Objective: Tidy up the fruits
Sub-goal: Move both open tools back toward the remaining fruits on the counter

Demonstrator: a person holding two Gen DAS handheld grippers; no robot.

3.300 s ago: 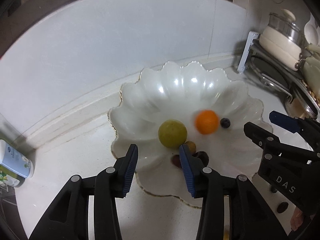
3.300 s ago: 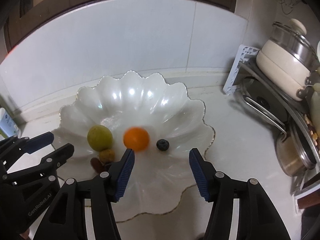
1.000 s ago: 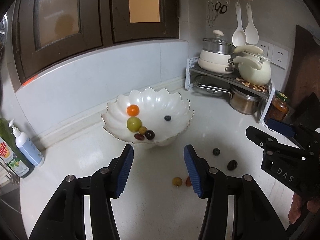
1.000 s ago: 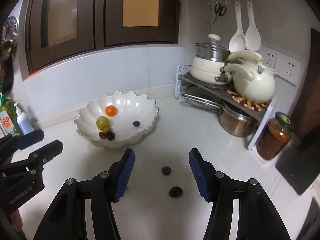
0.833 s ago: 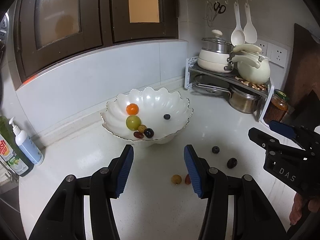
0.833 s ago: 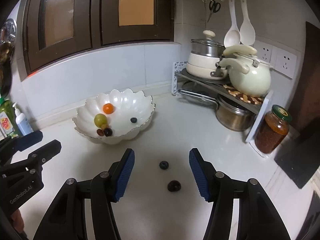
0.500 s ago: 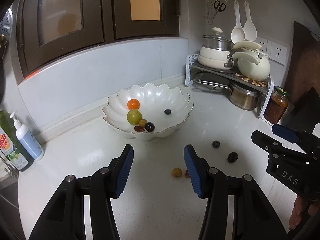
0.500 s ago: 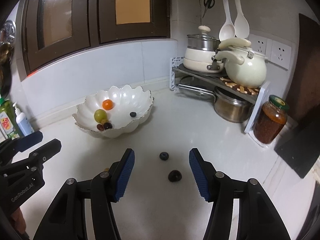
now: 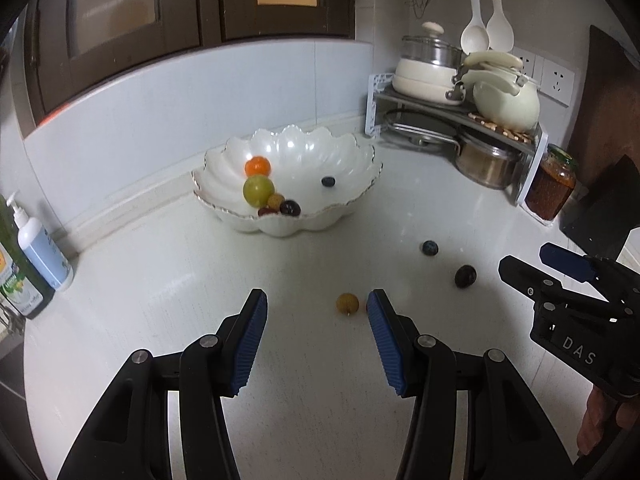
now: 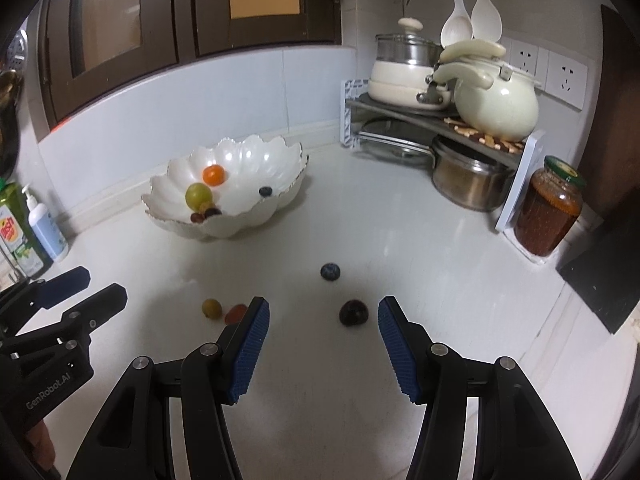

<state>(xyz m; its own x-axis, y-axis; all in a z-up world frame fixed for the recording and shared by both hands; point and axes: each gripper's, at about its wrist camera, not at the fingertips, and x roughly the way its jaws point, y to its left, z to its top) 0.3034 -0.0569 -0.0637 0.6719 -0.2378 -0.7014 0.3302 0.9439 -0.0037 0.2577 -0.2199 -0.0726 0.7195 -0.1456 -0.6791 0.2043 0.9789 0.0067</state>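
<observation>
A white scalloped bowl (image 9: pixel 224 204) (image 10: pixel 244 218) stands near the back wall. It holds an orange fruit (image 9: pixel 257 167), a green fruit (image 9: pixel 258 191), a blueberry (image 9: pixel 328 181) and several small dark and tan fruits. On the counter lie a tan fruit (image 9: pixel 347 303) (image 10: pixel 211 308), a small red fruit (image 10: pixel 236 313), a blueberry (image 9: pixel 430 247) (image 10: pixel 330 271) and a dark plum (image 9: pixel 465 276) (image 10: pixel 353 312). My left gripper (image 9: pixel 316 312) is open and empty, with the tan fruit just ahead. My right gripper (image 10: pixel 323 322) is open and empty, with the plum between its fingertips' line.
A shelf rack (image 10: pixel 420 120) with pots and a cream kettle (image 10: pixel 494 106) fills the back right corner. A jar (image 10: pixel 548 212) stands beside it. Soap bottles (image 9: pixel 40 252) stand at the far left. A dark board (image 10: pixel 600 280) lies at the right edge.
Both grippers have pulled back from the bowl and dropped lower toward the counter. The loose fruits on the counter now sit close in front of the fingertips. Both stay open.
</observation>
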